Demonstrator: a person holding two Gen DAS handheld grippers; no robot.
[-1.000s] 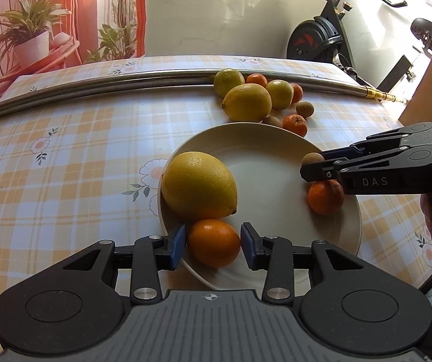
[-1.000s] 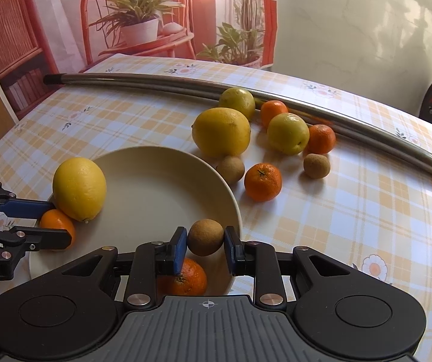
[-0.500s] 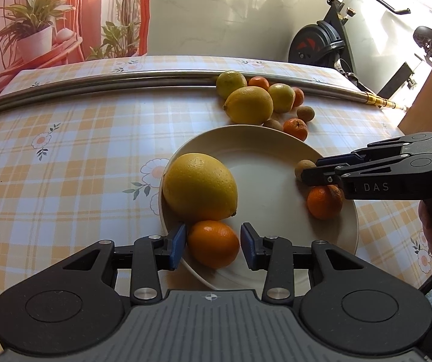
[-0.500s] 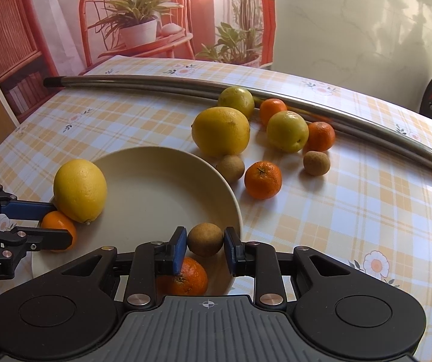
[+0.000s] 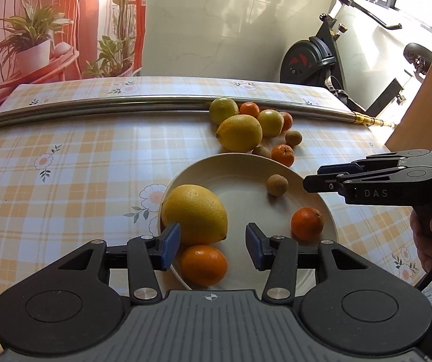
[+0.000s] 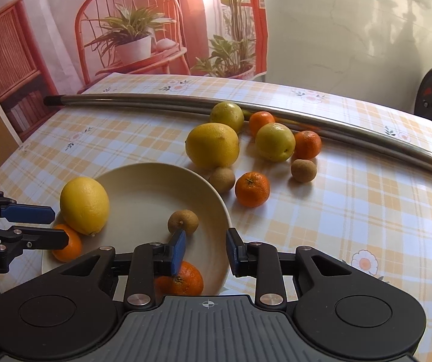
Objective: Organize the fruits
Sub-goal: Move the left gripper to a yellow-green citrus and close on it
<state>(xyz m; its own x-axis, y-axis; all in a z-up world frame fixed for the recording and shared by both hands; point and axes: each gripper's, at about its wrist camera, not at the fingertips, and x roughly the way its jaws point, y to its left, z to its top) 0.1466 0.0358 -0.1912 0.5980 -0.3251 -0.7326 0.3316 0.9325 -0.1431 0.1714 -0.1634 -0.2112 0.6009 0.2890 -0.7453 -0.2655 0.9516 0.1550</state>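
Step in hand, as judged: both fruits are being let go onto the plate (image 5: 321, 202), and the grippers are to be backed off clean.

Left view, bottom centre: the left gripper (image 5: 213, 249) is spread and opening; its blue pads (image 5: 170, 247) stand clear of the orange (image 5: 204, 265), which sits on the plate's near rim, touching the big lemon (image 5: 194, 213) just behind it. Nothing is pinched. The orange lies at the very rim, so a straight lift-back is advised, no sideways drag, or it may be rolled off onto the checked tablecloth (image 5: 65, 166).

Right view, bottom centre: the right gripper (image 6: 206, 249) is opening too, with no fruit between the pads. The small brown kiwi-like fruit (image 6: 183, 222) rests on the plate just ahead of the left pad; contact cannot be told. A mandarin (image 6: 179, 280) lies below that pad, partly hidden. The gripper should be raised before being pulled back, so neither is nudged.

Farther, upper centre of both views: the loose fruit is still off the plate — a large lemon (image 6: 212, 145), two yellow-green citrus, three mandarins, two brown fruits — bunched against the metal rod (image 6: 155, 105). The mandarin (image 6: 252, 189) and brown fruit (image 6: 222, 178) nearest the plate are judged the easy next picks. Small round fruit is likely to roll; centred grips are advised.
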